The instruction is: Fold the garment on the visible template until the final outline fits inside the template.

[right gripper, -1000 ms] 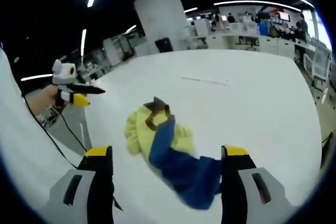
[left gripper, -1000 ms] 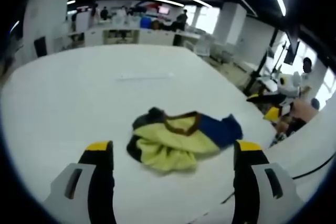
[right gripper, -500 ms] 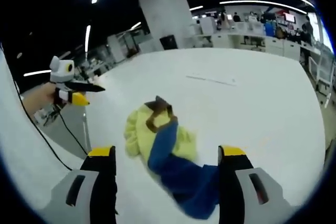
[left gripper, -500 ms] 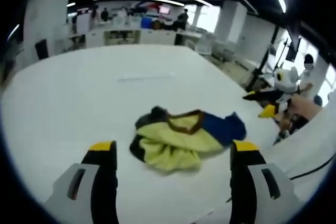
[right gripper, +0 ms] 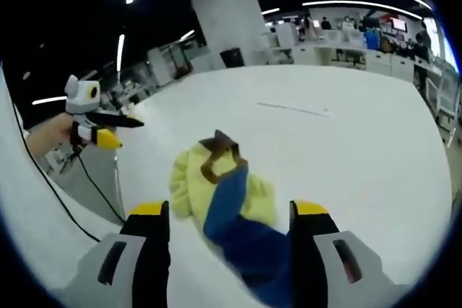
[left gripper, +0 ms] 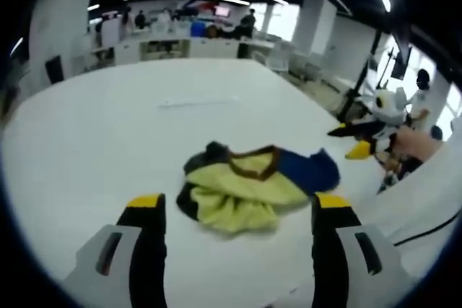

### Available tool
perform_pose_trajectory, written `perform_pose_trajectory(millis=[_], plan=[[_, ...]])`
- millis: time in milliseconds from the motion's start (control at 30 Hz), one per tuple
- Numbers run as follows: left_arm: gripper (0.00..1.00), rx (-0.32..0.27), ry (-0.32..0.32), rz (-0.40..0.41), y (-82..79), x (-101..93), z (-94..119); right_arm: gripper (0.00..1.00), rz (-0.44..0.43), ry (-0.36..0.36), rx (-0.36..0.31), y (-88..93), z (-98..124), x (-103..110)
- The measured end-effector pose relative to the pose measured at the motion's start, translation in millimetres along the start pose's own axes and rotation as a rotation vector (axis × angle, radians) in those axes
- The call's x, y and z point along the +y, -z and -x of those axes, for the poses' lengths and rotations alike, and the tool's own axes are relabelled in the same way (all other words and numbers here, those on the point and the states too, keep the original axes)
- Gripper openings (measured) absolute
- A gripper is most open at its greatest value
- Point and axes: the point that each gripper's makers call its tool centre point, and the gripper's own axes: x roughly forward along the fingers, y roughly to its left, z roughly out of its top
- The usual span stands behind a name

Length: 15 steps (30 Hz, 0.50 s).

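Left gripper view showed the garment point(left gripper: 249, 189) crumpled mid-desk point(left gripper: 108, 128), both the left gripper point(left gripper: 237, 210) and right gripper point(right gripper: 229, 214) with jaws apart and empty, where pinching bunched layers risked a tangled fold.

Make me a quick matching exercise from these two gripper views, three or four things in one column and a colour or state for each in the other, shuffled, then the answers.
Things:
1. garment
2. table
3. left gripper
4. right gripper

Colours or states:
A. white, broad, bearing the garment
B. jaws apart, blue part of the garment between its tips
C. crumpled heap, yellow and blue with a brown collar
D. jaws apart, yellow part of the garment just beyond its tips

Pairs: 1-C, 2-A, 3-D, 4-B
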Motion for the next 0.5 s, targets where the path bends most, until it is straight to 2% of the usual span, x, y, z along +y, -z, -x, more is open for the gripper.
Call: perform_pose_trajectory(millis=[400, 500], plan=[[0.78, 0.015, -0.001, 0.004, 4.6, 1.7, -3.5, 0.61, 0.011, -0.004, 0.003, -2.3, -11.8, 1.2], [0.77, 0.017, -0.001, 0.004, 5.5, 1.2, -3.8, 0.58, 0.038, 0.007, -0.004, -6.9, -14.0, 1.4]])
